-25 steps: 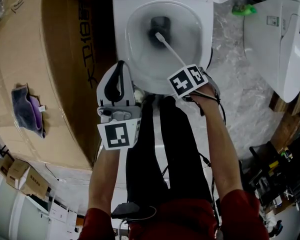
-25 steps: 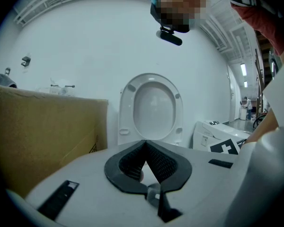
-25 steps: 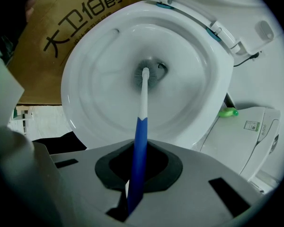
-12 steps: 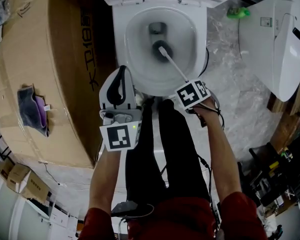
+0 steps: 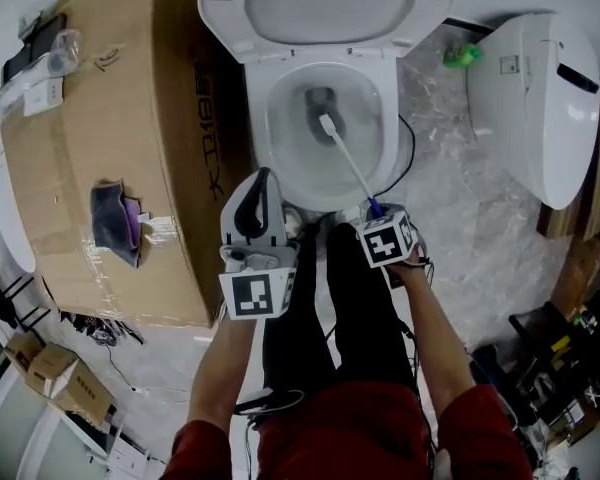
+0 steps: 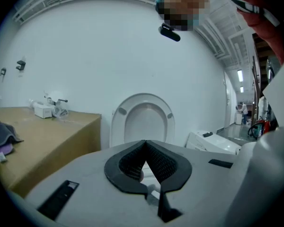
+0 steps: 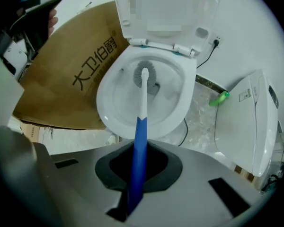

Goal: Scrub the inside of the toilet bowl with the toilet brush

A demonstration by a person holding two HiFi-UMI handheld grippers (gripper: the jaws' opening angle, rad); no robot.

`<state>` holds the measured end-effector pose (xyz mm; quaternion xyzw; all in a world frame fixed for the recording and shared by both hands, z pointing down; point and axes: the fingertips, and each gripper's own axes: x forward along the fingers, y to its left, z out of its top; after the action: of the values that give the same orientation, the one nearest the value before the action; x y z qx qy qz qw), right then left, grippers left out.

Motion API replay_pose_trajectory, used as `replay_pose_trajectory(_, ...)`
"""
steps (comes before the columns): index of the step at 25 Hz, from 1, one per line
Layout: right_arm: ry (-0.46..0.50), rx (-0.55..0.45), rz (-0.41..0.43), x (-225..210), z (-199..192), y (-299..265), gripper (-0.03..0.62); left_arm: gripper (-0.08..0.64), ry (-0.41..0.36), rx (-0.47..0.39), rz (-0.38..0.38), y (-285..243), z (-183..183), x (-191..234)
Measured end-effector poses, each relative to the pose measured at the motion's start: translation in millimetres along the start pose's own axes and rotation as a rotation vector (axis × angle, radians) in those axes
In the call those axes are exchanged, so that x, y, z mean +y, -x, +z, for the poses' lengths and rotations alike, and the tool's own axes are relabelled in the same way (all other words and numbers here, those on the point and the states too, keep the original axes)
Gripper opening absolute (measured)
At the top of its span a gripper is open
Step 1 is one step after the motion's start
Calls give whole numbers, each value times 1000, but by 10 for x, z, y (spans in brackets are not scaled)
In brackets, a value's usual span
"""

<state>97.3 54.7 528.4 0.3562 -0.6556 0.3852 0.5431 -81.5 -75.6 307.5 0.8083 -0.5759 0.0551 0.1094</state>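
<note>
While the right tongs [image 5: 373, 211] squeezed tight on the blue handle of the toilet brush [image 5: 345, 158], the brush's bristly head sat deep inside the toilet bowl [image 5: 273, 138], by the dark hole. The left tongs [image 5: 263, 183] hung just outside the bowl's front rim, pinched together on nothing.
</note>
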Motion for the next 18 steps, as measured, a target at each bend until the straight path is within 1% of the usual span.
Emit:
replay_pose_trajectory(4, -4, -79, 9, 157, 100, 504, 14, 12, 14, 11, -2, 190, 393, -201)
replay_pose_trajectory(7, -20, -144, 19, 255, 194, 969, 15, 12, 30, 2, -10, 354, 748, -366)
replay_pose_trajectory(10, -37, -210, 10, 307, 308, 1452, 14, 12, -3, -18, -17, 517, 1115, -441)
replay_pose_trajectory(12, -53, -256, 3, 349, 369, 1789, 15, 12, -20, -48, -7, 628, 1430, -470)
replay_pose_trajectory(15, -56, -337, -15, 407, 437, 2311, 15, 12, -72, -100, -5, 807, 1918, -493)
replay_pose_trajectory(18, -95, -428, -28, 420, 509, 2842, 15, 12, -67, -136, 28, 985, 2342, -438)
